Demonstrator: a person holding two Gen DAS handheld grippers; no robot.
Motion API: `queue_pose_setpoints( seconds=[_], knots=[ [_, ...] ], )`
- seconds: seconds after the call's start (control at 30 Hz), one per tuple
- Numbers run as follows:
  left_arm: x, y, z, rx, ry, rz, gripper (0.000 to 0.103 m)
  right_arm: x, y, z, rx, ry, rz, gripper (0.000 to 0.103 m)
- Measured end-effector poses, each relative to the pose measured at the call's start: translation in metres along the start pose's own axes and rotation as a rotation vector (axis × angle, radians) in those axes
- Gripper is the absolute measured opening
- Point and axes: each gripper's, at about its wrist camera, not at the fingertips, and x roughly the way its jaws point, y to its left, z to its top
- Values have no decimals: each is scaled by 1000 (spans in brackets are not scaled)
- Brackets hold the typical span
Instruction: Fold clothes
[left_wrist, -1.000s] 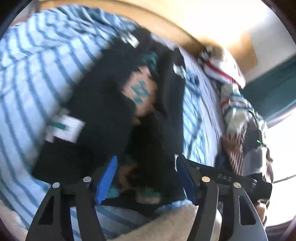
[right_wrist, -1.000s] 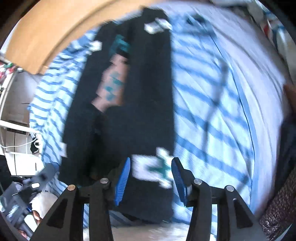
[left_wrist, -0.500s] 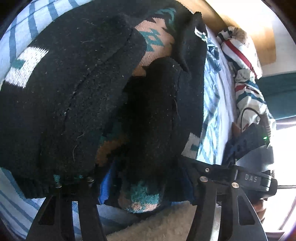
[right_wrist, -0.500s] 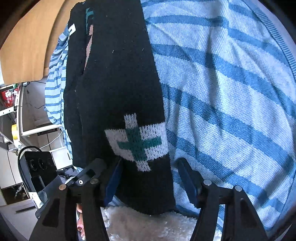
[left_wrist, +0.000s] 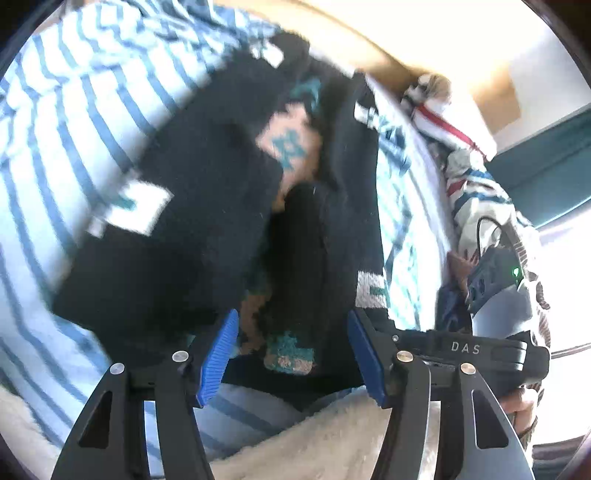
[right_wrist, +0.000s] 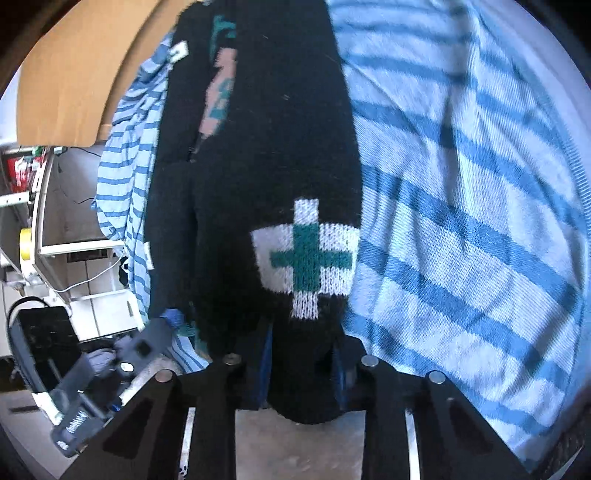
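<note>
- One left gripper (left_wrist: 291, 347) sits nearest in its own view, its two blue-padded fingers (left_wrist: 218, 354) spread wide and released, holding nothing; the hem of the sweater lies between and just beyond them.
- One right gripper (right_wrist: 301, 354) in its own view has its two fingers clenched on the near end of the sweater's sleeve, the knit bunched between the pads.
- One black knitted sweater (left_wrist: 207, 206) lies on the bed, partly folded lengthwise, with a pink and teal pattern showing at its middle.
- Three white patches show on it in the left view; in the right view one white patch with a teal cross (right_wrist: 306, 258) sits on the gripped sleeve.
- One blue-and-white striped bedsheet (right_wrist: 480, 184) lies under the sweater and spreads to either side.
- One pile of other striped clothes (left_wrist: 469, 173) lies at the bed's far right in the left view.
- One wooden headboard (right_wrist: 74, 74) stands beyond the bed.
</note>
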Motion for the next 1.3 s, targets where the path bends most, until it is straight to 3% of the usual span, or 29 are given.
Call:
queue_pose_setpoints(
  seconds=[0.07, 0.13, 0.17, 0.33, 0.43, 0.53, 0.7, 0.8, 0.9, 1.0, 1.1, 1.3],
  knots=[
    [-12, 15, 3, -30, -18, 23, 62, 0, 13, -4, -36, 4, -34, 30],
    [-12, 28, 9, -77, -24, 48, 62, 3, 18, -5, -52, 29, -92, 44],
    [-12, 36, 10, -106, -27, 61, 62, 6, 15, -6, -31, 41, -93, 51],
    [-26, 81, 4, -356, -129, 135, 62, 22, -5, -9, 89, 97, -72, 59],
    [-37, 116, -8, -573, -182, 88, 70, 30, -15, -11, 152, 131, -52, 65],
    [-27, 133, -10, -655, -149, 34, 70, 33, -18, -11, 172, 145, -28, 69],
    [2, 142, -15, -696, -86, -44, 70, 39, -13, -10, 141, 159, -57, 74],
    [4, 140, -17, -684, -90, -74, 70, 38, -12, -12, 134, 154, -60, 74],
    [-5, 134, -9, -628, -115, -31, 70, 34, -13, -13, 140, 130, -82, 76],
    [-2, 134, -3, -589, -81, 23, 70, 30, -10, -13, 135, 95, -128, 77],
    [15, 145, -14, -645, -40, -55, 70, 35, -9, -14, 122, 110, -129, 78],
    [17, 148, -21, -656, -76, -105, 70, 39, -17, -17, 152, 117, -71, 78]
  ],
)
